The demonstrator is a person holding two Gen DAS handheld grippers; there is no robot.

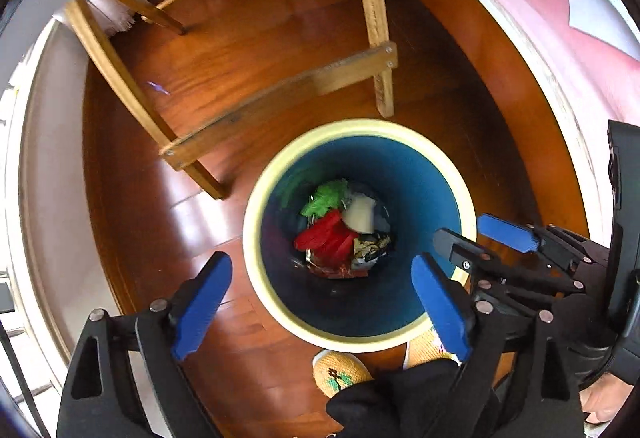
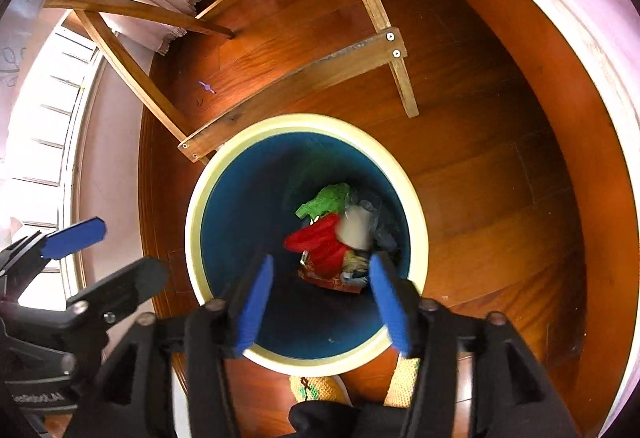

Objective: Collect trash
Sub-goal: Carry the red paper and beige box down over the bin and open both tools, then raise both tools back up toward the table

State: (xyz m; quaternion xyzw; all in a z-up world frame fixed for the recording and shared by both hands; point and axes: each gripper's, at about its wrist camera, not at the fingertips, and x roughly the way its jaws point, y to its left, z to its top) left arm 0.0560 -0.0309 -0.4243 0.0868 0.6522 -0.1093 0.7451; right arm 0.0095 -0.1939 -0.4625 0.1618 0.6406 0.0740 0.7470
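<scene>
A round bin with a cream rim (image 1: 360, 126) and a blue inside stands on the wood floor below both grippers; the right wrist view shows its rim (image 2: 300, 122) too. At its bottom lie a green crumpled piece (image 1: 326, 198), a red piece (image 1: 328, 238), a white cup (image 1: 360, 216) and a foil wrapper (image 1: 372, 250). My left gripper (image 1: 322, 304) hangs open over the bin's near left edge with nothing between its blue pads. My right gripper (image 2: 323, 302) is open above the bin's mouth, also holding nothing. Each gripper shows in the other's view: right gripper (image 1: 478, 238), left gripper (image 2: 102, 258).
Wooden furniture legs with a low crossbar (image 1: 280, 110) stand just behind the bin. A small purple scrap (image 1: 158, 88) lies on the floor under them. A person's two knitted slippers (image 1: 340, 374) touch the bin's near side. A pink wall with white skirting (image 1: 560, 98) curves around the right.
</scene>
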